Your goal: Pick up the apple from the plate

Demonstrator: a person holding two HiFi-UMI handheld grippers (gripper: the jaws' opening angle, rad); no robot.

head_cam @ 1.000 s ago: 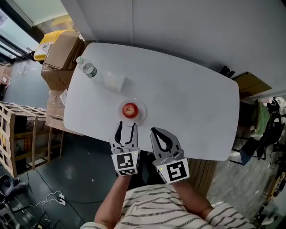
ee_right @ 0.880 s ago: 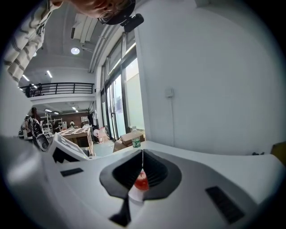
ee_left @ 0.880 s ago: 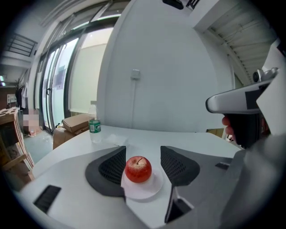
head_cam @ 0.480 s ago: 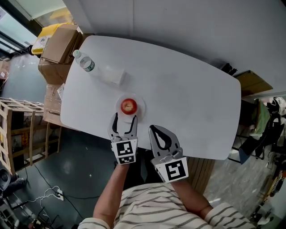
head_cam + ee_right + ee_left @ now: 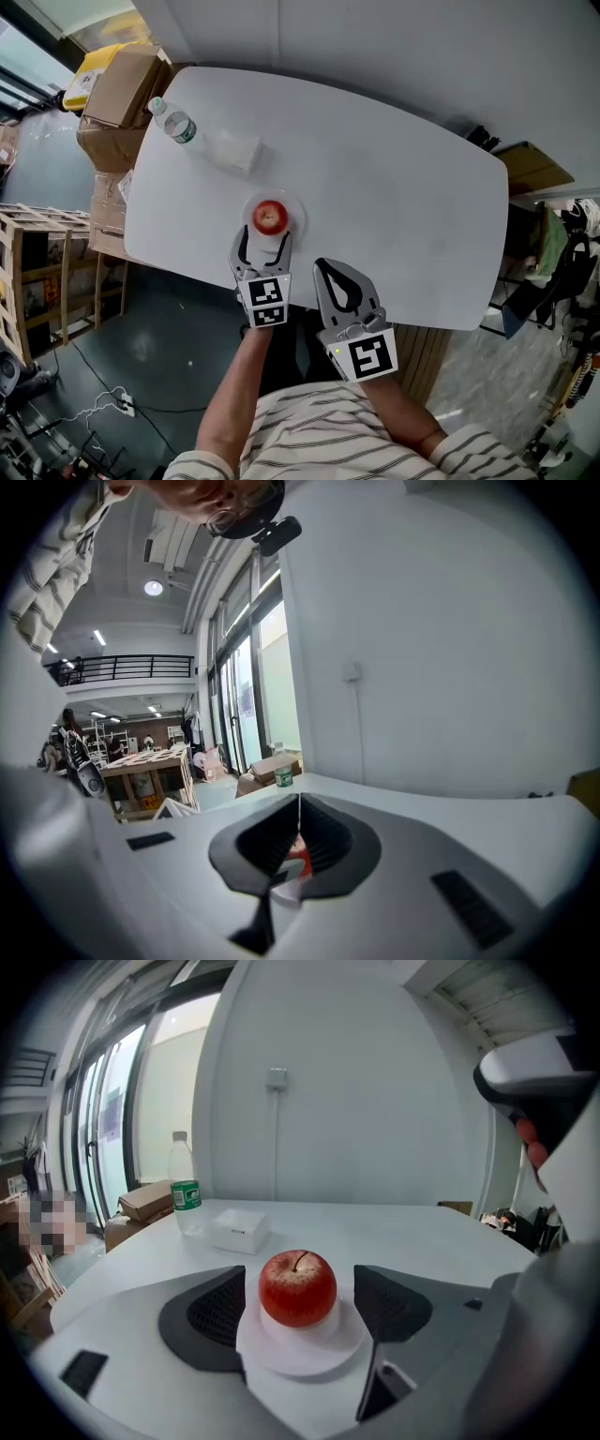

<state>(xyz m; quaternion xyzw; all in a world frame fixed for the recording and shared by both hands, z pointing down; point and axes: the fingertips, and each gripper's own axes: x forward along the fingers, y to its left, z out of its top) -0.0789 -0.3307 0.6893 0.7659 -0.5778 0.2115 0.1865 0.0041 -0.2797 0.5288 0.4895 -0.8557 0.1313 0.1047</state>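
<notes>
Left gripper (image 5: 265,234), jaws just opened wide flanking the untouched apple (image 5: 270,217), should centre above the plate (image 5: 298,214) before squeezing; right gripper (image 5: 322,272) sits closed.

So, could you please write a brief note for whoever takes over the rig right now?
Left gripper: open, its jaws have just been opening. It is lined up on the apple but not touching it.
Right gripper: shut, empty, by the near edge of the table.
Apple: on the white plate.
Done: approach.
To do: close on the apple and lift it off.
</notes>
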